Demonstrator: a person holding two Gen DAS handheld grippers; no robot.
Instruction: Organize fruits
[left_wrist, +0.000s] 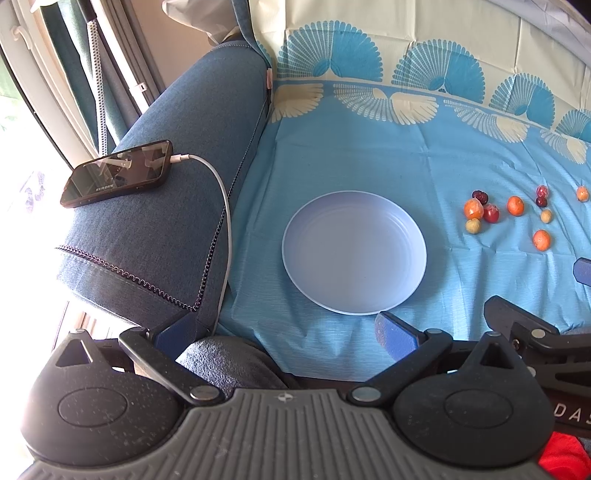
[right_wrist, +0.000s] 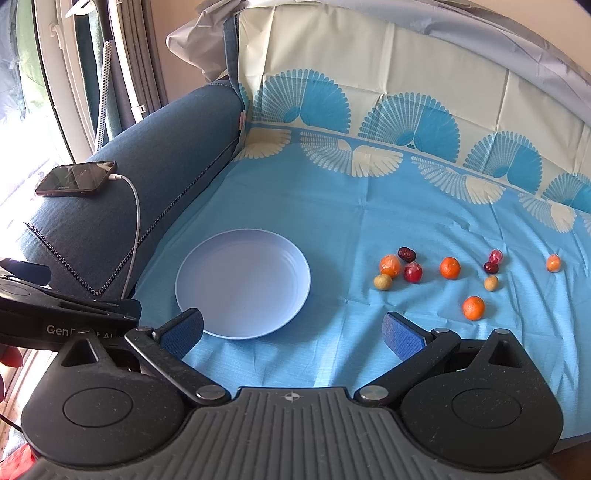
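Observation:
A pale lilac plate (left_wrist: 354, 206) (right_wrist: 207, 266) lies empty on the blue cloth. Several small fruits lie to its right: oranges (right_wrist: 450, 267) (right_wrist: 473, 307) (left_wrist: 515, 205), red fruits (right_wrist: 413, 272) (left_wrist: 491, 213), dark dates (right_wrist: 407, 254) and pale yellow-green ones (right_wrist: 382, 282) (left_wrist: 472, 225). My left gripper (left_wrist: 284, 332) is open and empty, near the plate's front edge. My right gripper (right_wrist: 293, 332) is open and empty, just in front of the plate, left of the fruits.
A blue-grey sofa arm (left_wrist: 177, 192) (right_wrist: 147, 155) rises left of the cloth, with a phone (left_wrist: 117, 172) (right_wrist: 75, 178) and white charging cable (left_wrist: 221, 192) on it. The patterned cloth (right_wrist: 369, 206) climbs the backrest. Window and curtains are far left.

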